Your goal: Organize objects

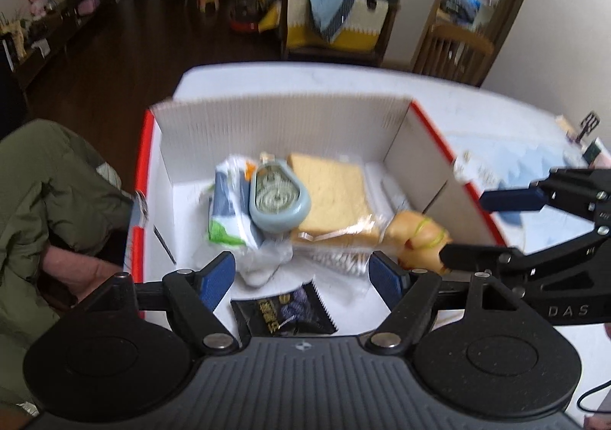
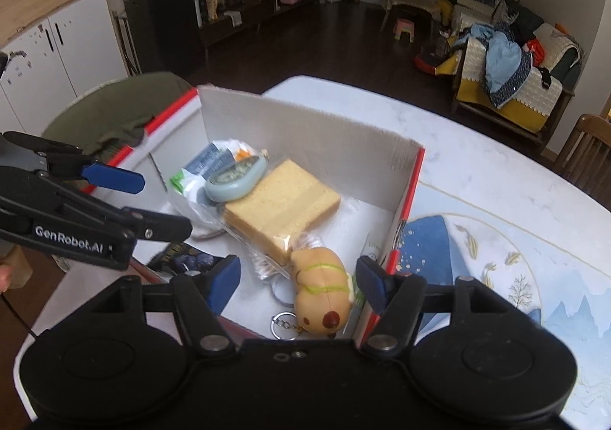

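An open cardboard box (image 1: 286, 124) (image 2: 305, 132) with red edges stands on the white table (image 2: 458, 162). Inside lie a wrapped slice of bread (image 1: 332, 189) (image 2: 282, 204), a blue-grey oval case (image 1: 278, 201) (image 2: 235, 180), a white, green and blue packet (image 1: 225, 216) (image 2: 198, 170), a dark snack packet (image 1: 286, 311) (image 2: 187, 258) and a tan plush keychain toy (image 1: 420, 235) (image 2: 322, 288). My left gripper (image 1: 301, 273) (image 2: 149, 202) hovers open over the box's near left part, holding nothing. My right gripper (image 2: 298, 279) (image 1: 492, 227) is open above the plush toy, its pads clear of it.
A green jacket (image 1: 46, 181) (image 2: 126, 105) hangs over a chair at the box's left side. A blue patterned placemat (image 2: 496, 258) lies right of the box. A wooden chair (image 2: 588, 147) stands at the table's far right. Beyond is dark floor and a cluttered sofa (image 2: 508, 86).
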Action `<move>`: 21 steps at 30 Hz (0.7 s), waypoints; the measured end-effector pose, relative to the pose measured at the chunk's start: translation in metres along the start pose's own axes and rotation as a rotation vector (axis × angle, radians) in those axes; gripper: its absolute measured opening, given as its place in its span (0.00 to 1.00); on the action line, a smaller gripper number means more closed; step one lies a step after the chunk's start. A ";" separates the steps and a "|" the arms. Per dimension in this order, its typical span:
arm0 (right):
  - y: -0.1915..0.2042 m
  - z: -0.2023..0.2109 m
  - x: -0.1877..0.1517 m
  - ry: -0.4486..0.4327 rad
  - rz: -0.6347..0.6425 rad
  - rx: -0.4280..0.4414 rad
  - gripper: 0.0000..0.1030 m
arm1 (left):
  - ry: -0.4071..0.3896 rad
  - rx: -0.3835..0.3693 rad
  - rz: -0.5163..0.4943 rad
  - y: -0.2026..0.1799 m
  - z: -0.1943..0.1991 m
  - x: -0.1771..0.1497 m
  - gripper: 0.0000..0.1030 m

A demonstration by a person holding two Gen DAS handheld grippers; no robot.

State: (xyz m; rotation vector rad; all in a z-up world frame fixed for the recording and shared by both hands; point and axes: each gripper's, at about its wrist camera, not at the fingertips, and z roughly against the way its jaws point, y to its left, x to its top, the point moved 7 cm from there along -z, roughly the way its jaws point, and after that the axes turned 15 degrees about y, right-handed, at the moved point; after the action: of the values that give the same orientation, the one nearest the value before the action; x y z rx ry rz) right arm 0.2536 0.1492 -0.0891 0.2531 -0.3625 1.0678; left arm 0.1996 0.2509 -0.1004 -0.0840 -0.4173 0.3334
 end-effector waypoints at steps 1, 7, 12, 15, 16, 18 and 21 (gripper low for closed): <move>0.000 0.004 0.000 -0.010 -0.001 0.003 0.70 | -0.024 0.005 -0.002 -0.001 0.006 0.000 0.74; 0.000 0.028 -0.003 -0.059 -0.008 0.028 0.73 | -0.139 0.036 -0.019 -0.008 0.034 -0.003 0.74; 0.004 0.041 -0.007 -0.089 -0.012 0.057 0.76 | -0.198 0.024 -0.007 -0.013 0.050 -0.007 0.74; 0.007 0.048 -0.011 -0.108 -0.011 0.089 0.81 | -0.233 0.013 0.004 -0.015 0.058 -0.010 0.74; 0.008 0.050 -0.013 -0.115 -0.009 0.098 0.82 | -0.245 0.013 0.005 -0.017 0.061 -0.011 0.74; 0.011 0.055 -0.017 -0.132 0.004 0.114 0.85 | -0.267 0.010 0.005 -0.019 0.066 -0.014 0.74; 0.015 0.062 -0.023 -0.169 0.023 0.129 0.92 | -0.285 -0.003 0.008 -0.021 0.071 -0.019 0.74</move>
State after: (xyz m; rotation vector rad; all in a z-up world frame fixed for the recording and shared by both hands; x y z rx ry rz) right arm 0.2196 0.1144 -0.0415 0.4575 -0.4493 1.0973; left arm 0.1606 0.2257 -0.0396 -0.0406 -0.7002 0.3544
